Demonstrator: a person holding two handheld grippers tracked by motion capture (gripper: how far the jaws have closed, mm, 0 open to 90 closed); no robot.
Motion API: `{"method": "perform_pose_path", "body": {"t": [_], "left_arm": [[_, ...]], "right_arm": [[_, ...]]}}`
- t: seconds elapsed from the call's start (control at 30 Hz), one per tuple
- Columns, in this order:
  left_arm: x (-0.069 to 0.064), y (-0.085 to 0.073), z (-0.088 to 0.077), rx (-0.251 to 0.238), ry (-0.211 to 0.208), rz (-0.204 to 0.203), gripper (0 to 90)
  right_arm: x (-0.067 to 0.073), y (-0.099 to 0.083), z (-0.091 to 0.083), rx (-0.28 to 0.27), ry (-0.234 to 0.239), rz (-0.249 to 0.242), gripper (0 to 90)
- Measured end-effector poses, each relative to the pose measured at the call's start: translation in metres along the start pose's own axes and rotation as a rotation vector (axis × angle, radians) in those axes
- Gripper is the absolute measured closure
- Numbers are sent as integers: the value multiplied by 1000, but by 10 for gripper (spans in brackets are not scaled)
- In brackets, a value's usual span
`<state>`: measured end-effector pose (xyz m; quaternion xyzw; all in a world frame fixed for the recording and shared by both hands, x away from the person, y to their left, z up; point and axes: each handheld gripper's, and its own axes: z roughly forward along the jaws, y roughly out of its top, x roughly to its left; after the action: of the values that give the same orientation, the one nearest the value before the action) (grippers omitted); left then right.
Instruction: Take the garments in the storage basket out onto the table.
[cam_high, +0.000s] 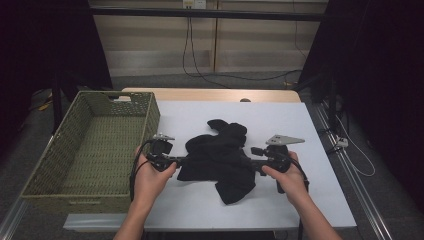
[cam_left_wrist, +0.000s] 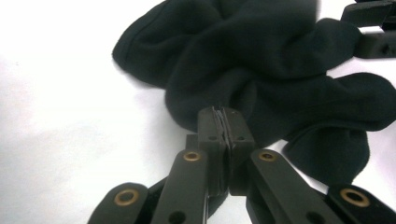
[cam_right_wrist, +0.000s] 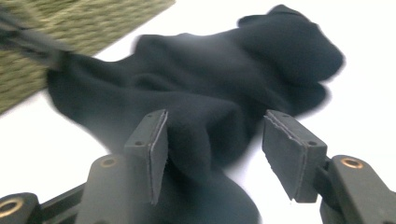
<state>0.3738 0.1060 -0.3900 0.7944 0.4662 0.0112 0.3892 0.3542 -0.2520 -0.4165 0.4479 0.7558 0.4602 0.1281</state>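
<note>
1. Dark curtains flank the workspace; a wood-panelled wall with hanging cables sits at the back, and a white tabletop (cam_high: 280, 125) fills the middle of the high view.
2. Woven olive basket (cam_high: 90, 145) sits on the table's left edge, just beside the left hand (cam_high: 150, 177).
3. Black cloth (cam_high: 220, 155) lies crumpled on the white surface at mid-table, between the two grippers, outside the basket. It looks like dark fleece garments or socks bunched together; can't tell how many pieces.
4. Left gripper (cam_left_wrist: 223, 122): jaws clenched pad to pad. In the left gripper view the tips sit at the near edge of the cloth; a thin fold may be pinched between the pads, but can't confirm that from the frames.
5. In the high view the left gripper meets the cloth's left edge and points right, toward the other tool.
6. Right gripper (cam_right_wrist: 212, 140): jaws spread apart. A hump of cloth sits in the gap, lying against the left pad; the right pad stands clear of the fabric. Released, not gripping.
7. Right hand (cam_high: 287, 172) holds its gripper at the cloth's right edge, pointing left.
8. Right gripper view is motion-blurred; basket weave shows in its upper-left corner, beyond the cloth.
9. Both forearms come in from the bottom of the high view, one on each side of the cloth.
</note>
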Motion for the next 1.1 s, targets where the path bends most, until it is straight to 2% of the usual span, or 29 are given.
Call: {"method": "perform_pose_path", "body": {"t": [0.07,0.13,0.2,0.23,0.3,0.4,0.43,0.5,0.57,0.7,0.77,0.83,0.87,0.93,0.97,1.0,1.03,1.1], "left_arm": [[0,3,-8,-18,7,-1,880],[0,8,-17,-43,14,13,881],[-1,11,-25,-62,23,4,881],[0,12,-28,-69,36,15,881],[1,13,-29,-75,28,9,880],[5,13,-29,-68,50,7,881],[6,13,-29,-64,43,-2,881],[7,13,-29,-71,45,1,881],[6,14,-29,-77,47,3,881],[5,16,-30,-79,51,10,881],[5,16,-30,-83,47,8,881],[5,15,-31,-83,42,4,881],[5,15,-31,-85,39,2,881],[4,15,-30,-85,42,10,881],[4,15,-30,-82,41,10,881],[3,15,-29,-77,37,5,881],[3,15,-28,-78,37,13,881],[3,15,-27,-76,31,9,881]], "right_arm": [[-11,-7,0,11,-34,25,413],[-18,-14,3,53,-81,5,405],[-22,-18,4,65,-97,30,383],[-25,-19,3,71,-101,41,382],[-28,-20,0,67,-117,40,383],[-33,-21,-8,52,-144,43,396],[-36,-22,-12,45,-148,59,397],[-35,-24,-14,65,-166,32,411],[-28,-28,-9,85,-119,35,414],[1,-35,10,179,-53,-47,422],[12,-37,19,189,-20,-71,412],[22,-37,25,186,-25,-96,418],[26,-37,27,185,-30,-107,449],[30,-37,29,182,-11,-125,557],[32,-36,30,183,-14,-146,658],[31,-36,29,183,13,-142,766],[30,-35,29,180,22,-138,807],[26,-34,26,175,30,-118,831]]}}
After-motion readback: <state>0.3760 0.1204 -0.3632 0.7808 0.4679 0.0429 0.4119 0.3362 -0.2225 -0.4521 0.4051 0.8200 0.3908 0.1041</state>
